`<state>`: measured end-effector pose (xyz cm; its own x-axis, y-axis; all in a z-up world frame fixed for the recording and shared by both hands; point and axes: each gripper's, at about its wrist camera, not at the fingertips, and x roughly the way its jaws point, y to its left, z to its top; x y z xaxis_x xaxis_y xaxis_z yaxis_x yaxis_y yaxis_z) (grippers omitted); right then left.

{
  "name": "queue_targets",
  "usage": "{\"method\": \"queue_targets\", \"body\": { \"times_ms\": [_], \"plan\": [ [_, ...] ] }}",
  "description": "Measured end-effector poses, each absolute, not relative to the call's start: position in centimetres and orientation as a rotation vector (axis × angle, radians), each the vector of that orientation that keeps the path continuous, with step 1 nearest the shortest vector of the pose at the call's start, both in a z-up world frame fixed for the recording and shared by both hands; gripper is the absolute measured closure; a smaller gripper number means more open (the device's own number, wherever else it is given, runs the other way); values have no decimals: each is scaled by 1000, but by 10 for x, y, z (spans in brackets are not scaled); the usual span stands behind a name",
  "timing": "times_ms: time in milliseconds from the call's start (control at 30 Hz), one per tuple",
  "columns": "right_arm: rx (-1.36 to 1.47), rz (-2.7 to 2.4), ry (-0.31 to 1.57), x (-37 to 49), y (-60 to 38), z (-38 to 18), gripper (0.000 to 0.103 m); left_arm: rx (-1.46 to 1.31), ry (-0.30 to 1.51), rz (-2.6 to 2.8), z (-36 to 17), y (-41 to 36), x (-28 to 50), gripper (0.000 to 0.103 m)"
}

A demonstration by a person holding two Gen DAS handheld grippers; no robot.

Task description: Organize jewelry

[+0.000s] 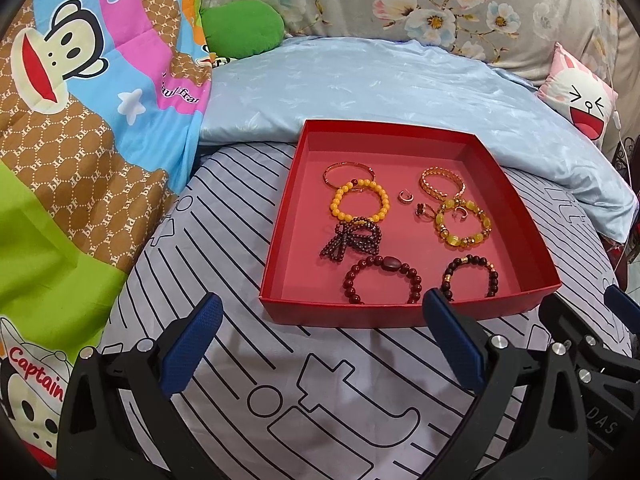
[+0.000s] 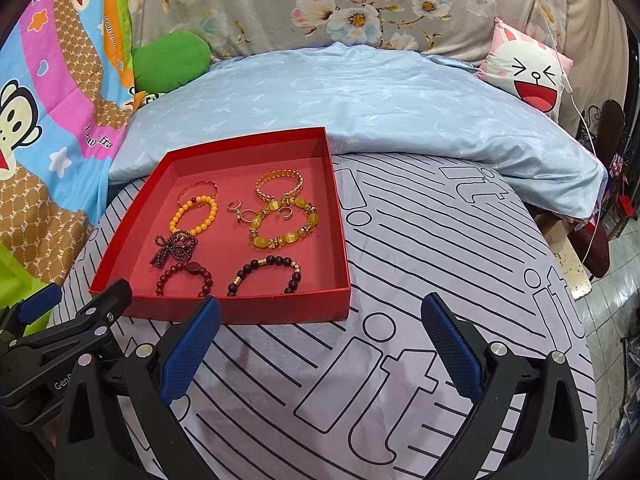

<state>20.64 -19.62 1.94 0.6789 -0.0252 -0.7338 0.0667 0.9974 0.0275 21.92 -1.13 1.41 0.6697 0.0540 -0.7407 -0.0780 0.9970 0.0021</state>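
Writing: the cartoon monkey quilt [image 1: 60,128] at the bed's left edge reads "Captain" in red and carries a repeated "PF" lattice; the grey striped bedsheet [image 2: 400,264] bears large outlined "it" letters; the left gripper's black body shows "Gen" in the right wrist view.
Surface: the sheet covers the bed; a pale blue folded duvet [image 1: 380,84] lies along its far edge, under a floral backrest cover [image 2: 320,4].
Corners: a green plush cushion [image 1: 240,32] sits far left, a pink laughing-rabbit pillow [image 2: 528,68] far right.
Task items: the shallow red cardboard box lid [image 1: 532,236] rests on the sheet, its far edge at the duvet. Inside lie a thin gold bangle [image 1: 348,174], a gold chain bracelet [image 1: 442,184], an orange bead bracelet [image 1: 359,204], a yellow stone bracelet [image 1: 464,224], a dark garnet bead bow [image 1: 352,238], a red wooden bead bracelet [image 1: 384,280], a dark brown bead bracelet [image 1: 470,276] and small rings [image 1: 406,197] at centre.
Left gripper [image 1: 322,316]: fingers spread wide, holding nothing, at the lid's near edge.
Right gripper [image 2: 320,316]: fingers spread wide, holding nothing, at the lid's near right corner.
Open room: bare sheet lies right of the lid and nearer than it; tiled floor [image 2: 608,320] shows beyond the bed's right edge.
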Motion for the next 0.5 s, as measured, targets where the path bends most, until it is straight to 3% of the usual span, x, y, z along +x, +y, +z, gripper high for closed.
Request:
{"method": "queue_targets", "body": {
  "times_ms": [500],
  "plan": [
    [53, -53, 824, 207, -195, 19, 6, -28, 834, 76, 14, -11, 219, 8]
  ]
}}
